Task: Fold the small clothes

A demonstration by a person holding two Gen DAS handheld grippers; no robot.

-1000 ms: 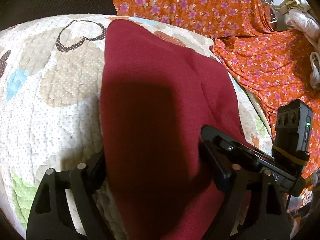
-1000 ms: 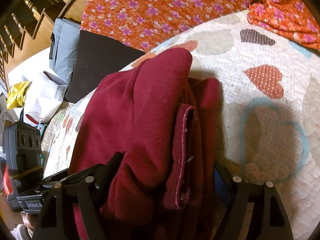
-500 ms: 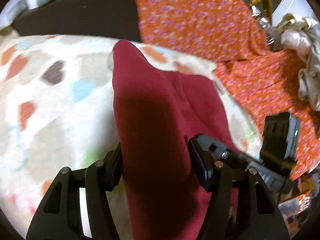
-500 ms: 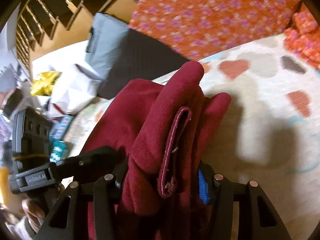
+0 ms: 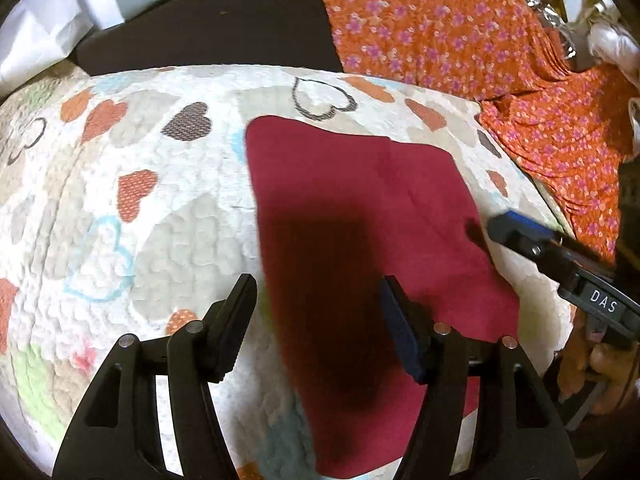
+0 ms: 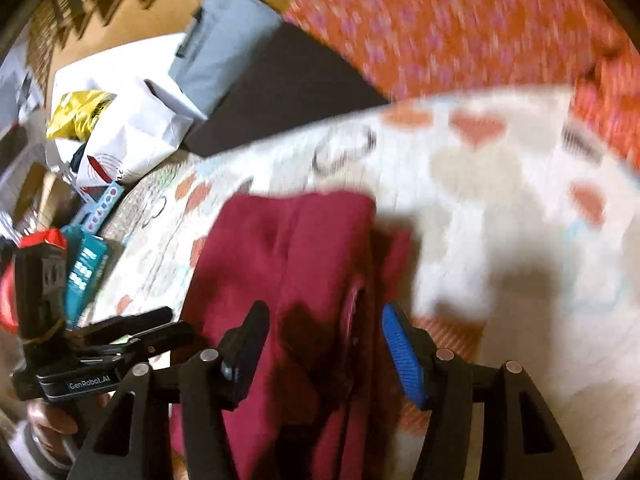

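Left tongs (image 5: 316, 320): jaws spread apart, holding nothing, hovering over the near half of the maroon garment; its own shadow falls on the cloth between the fingers.
Right tongs (image 6: 324, 344): jaws spread apart, straddling the bunched near edge of the garment without pinching it; this view is motion-blurred. Seen from the left wrist view it enters from the right, its blue pad (image 5: 520, 222) just beside the garment's right edge.
Quilt (image 5: 120, 208): white quilted cover printed with hearts in orange, brown, beige and blue outline; it carries the garment and fills most of both views.
Orange floral fabric (image 5: 460, 28): spread beyond the quilt's far right side, touching its edge.
Maroon garment (image 5: 360, 208): folded, lying flat on the quilt right of centre; long axis runs from the left tongs away toward the far edge, slightly tilted left at the far end; a vertical fold line runs down it. From the right wrist view its layered, rumpled edges (image 6: 304, 264) face the camera.
White plastic bag (image 6: 132, 120): beyond the quilt, on the left.
Yellow packet (image 6: 78, 114): beside the white bag.
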